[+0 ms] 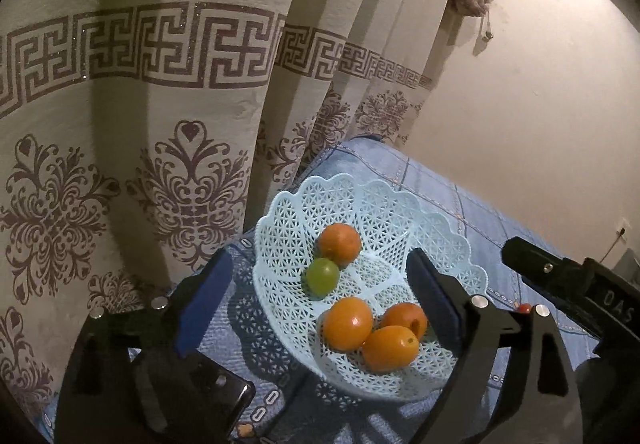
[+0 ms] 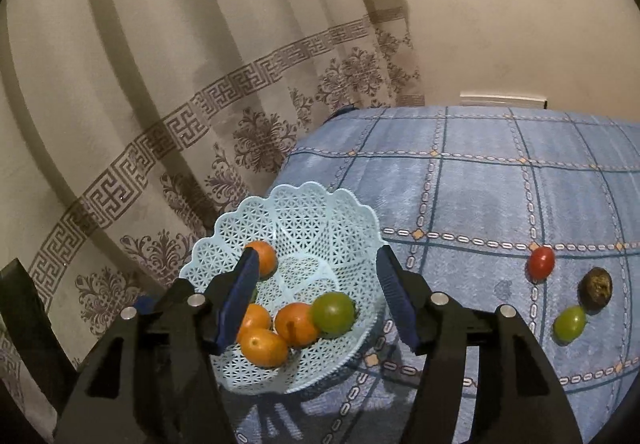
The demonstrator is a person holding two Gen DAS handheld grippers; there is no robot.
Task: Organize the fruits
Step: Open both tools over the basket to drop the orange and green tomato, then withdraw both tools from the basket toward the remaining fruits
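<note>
While both tongs hang open and empty over the basket (image 2: 224, 228), reach the right tongs (image 2: 316, 304) right for the green fruit (image 2: 569, 322) on the worktop (image 2: 480, 183); close gently, avoiding the dark fruit (image 2: 596, 288) touching it

Each fisheye camera looks forward and down along its own black fingers. The left wrist view sits close over the pale blue lattice plastic basket (image 1: 448, 240), facing the patterned cream curtain (image 1: 120, 103). The right wrist view hangs nearby, slightly farther right, sharing that basket and curtain, plus more blue checked tablecloth (image 2: 500, 195).
</note>
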